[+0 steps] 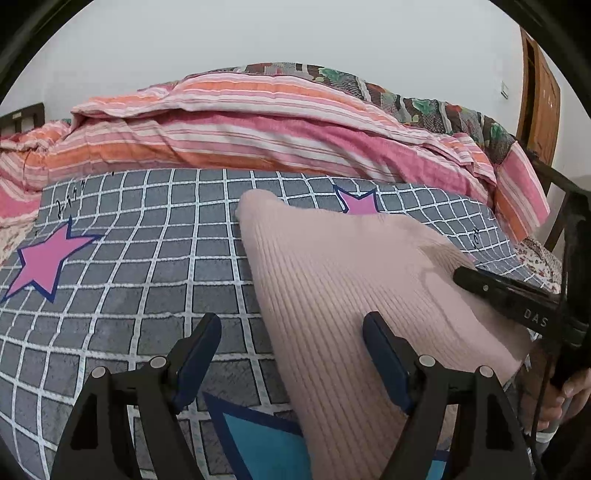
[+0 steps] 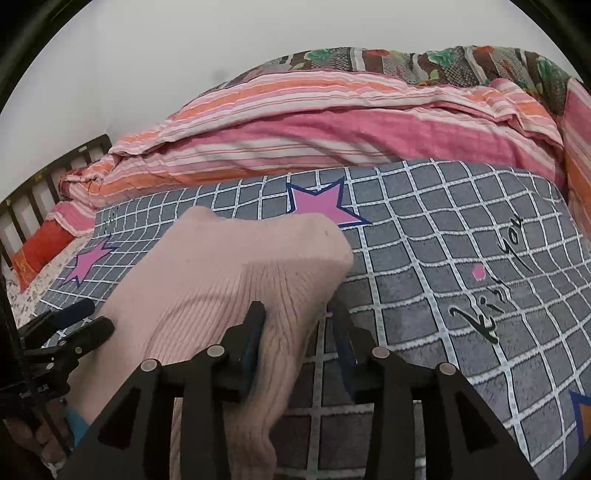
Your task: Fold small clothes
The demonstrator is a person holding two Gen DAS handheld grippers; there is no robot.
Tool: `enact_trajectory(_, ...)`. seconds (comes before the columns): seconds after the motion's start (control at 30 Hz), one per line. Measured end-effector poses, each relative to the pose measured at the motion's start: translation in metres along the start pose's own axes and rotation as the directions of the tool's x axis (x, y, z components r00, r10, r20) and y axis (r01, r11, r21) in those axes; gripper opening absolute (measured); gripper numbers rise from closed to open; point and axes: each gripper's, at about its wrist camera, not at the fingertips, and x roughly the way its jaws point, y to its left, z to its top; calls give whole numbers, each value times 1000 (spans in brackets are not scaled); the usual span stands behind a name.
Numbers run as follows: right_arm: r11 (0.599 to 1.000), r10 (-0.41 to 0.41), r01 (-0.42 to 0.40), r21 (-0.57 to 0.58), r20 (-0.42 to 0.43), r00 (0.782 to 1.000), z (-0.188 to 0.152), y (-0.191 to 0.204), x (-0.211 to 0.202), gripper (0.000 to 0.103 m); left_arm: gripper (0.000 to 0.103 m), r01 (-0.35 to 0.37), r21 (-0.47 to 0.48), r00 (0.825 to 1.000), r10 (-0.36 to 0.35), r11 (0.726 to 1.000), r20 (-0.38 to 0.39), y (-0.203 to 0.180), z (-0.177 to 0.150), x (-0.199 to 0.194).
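Pale pink ribbed knit garment on a checked bed blanket, between two tongs

Nearest, the left tongs (image 1: 291, 332) stand apart over the grey blanket with white grid lines and pink stars (image 1: 129, 258), one finger above the pale pink ribbed knit garment (image 1: 332, 295), gripping nothing. The right tongs (image 2: 299, 317) straddle the garment's right edge (image 2: 221, 280), one finger on the knit, the other on the blanket; the jaws are parted. The garment lies flat on the blanket, running away from both tongs. Beyond it is a bunched pink-and-orange striped quilt (image 1: 240, 125), then a floral patchwork cover (image 2: 406, 61), a dark slatted bed frame (image 2: 44, 192), a plain pale wall (image 1: 295, 33) and a brown wooden door (image 1: 541, 96).
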Motion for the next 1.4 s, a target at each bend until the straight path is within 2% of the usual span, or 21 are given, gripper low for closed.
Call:
enact_trajectory(0.17,1000,11,-11,-8,3,1000,-4,2,-6,36,78,24,-24,999,-25,999,-29,-3,-6,-4)
enact_trajectory(0.23,1000,18,-18,-26,17,1000,-8,6,-7,13,78,19,-11,999,-20,1000,-32,-8,-10,-6)
enact_trajectory(0.33,998,-27,30,-61,49,998,-11,15,-10,12,78,-1,26,1000,1,1000,-18,-16,-14,-11)
enact_trajectory(0.43,1000,13,-13,-4,81,997,-11,6,-18,12,77,7,12,1000,-7,1000,10,-14,-13,-19)
enact_trajectory(0.5,1000,17,-18,18,61,998,-11,3,-14,13,78,9,0,1000,-9,1000,5,-12,-11,-19)
enact_trajectory(0.6,1000,-10,10,7,32,999,-13,4,-6,18,80,-4,-14,999,3,1000,-37,-9,-14,-8)
enact_trajectory(0.63,1000,-28,27,4,37,999,-12,5,-8,28,80,-2,-17,999,1,1000,-49,-8,-14,-5)
enact_trajectory(0.7,999,-50,50,-3,40,998,-14,4,-10,38,80,5,-20,998,-6,1000,-56,-8,-15,-4)
enact_trajectory(0.87,999,-41,41,-10,33,999,-22,1,-20,40,80,11,-6,997,-11,1000,-70,-8,-15,-7)
enact_trajectory(0.93,998,-62,62,-11,25,998,-26,2,-26,48,80,11,0,997,-11,1000,-79,-8,-16,-8)
enact_trajectory(1.03,997,-71,72,13,-32,997,-32,0,-34,56,80,0,21,997,2,1000,-81,-10,-17,-11)
enact_trajectory(1.17,994,-97,99,39,-59,994,-39,-2,-55,58,80,-18,-2,995,18,1000,-95,-11,-20,-24)
enact_trajectory(1.4,983,-180,181,12,-49,982,-36,7,-113,71,81,-124,27,990,125,992,-62,-23,-19,-81)
